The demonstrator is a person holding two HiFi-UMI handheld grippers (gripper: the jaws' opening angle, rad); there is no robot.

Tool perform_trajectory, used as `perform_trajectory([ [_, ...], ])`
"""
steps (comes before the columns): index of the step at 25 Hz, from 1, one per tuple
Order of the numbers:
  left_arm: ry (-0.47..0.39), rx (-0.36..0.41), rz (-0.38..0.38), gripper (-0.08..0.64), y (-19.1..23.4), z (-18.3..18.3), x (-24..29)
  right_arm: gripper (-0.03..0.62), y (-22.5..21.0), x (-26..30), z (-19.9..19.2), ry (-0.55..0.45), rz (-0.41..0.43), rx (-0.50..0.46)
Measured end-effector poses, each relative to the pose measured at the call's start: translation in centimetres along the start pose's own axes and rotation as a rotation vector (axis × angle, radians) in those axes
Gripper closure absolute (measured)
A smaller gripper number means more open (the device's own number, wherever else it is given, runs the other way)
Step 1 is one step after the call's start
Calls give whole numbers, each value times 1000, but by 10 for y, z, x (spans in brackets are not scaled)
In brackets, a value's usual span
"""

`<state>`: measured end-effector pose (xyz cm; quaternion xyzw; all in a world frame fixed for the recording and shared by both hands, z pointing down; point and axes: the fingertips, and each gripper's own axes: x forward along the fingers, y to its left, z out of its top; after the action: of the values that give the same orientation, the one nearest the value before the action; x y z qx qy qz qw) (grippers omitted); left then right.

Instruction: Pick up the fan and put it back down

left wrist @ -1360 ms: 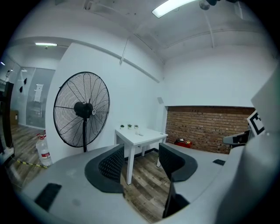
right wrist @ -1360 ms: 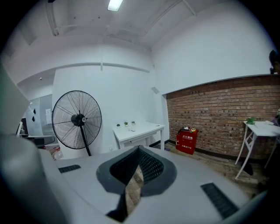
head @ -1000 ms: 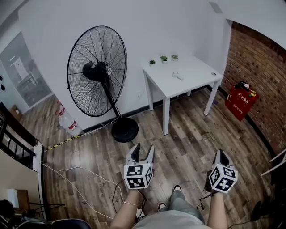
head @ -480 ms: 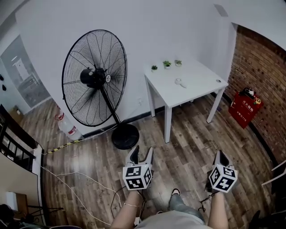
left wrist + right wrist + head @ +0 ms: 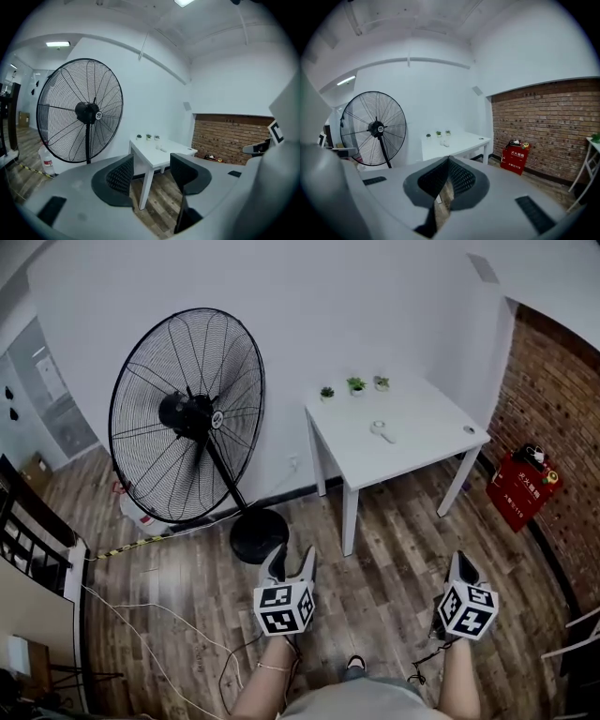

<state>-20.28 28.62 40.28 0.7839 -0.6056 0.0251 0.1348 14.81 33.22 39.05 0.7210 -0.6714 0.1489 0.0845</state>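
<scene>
One step closer than a second ago: the fan stands on the floor by the wall, untouched. The left gripper gapes empty, and the right gripper is pinched together on nothing. Both are well short, so I judge this still the approach.

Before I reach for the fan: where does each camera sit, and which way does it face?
Head view: on the person's head, facing steeply down at the fan, white table and floor; both forearms, left tool and right tool show.
Left gripper view: on the left tool, looking along its open jaws at fan and table.
Right gripper view: on the right tool, looking along its shut jaws toward table and red box.
Shared: all three show fan and table.
</scene>
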Motion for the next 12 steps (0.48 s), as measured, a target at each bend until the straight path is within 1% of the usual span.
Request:
perform_trajectory([
  [5, 0, -2, 29, 327, -6, 7, 44, 591, -21, 46, 15, -4, 20, 10],
  [12, 13, 18, 35, 327, -21, 20, 99, 591, -49, 96, 34, 1, 23, 36],
])
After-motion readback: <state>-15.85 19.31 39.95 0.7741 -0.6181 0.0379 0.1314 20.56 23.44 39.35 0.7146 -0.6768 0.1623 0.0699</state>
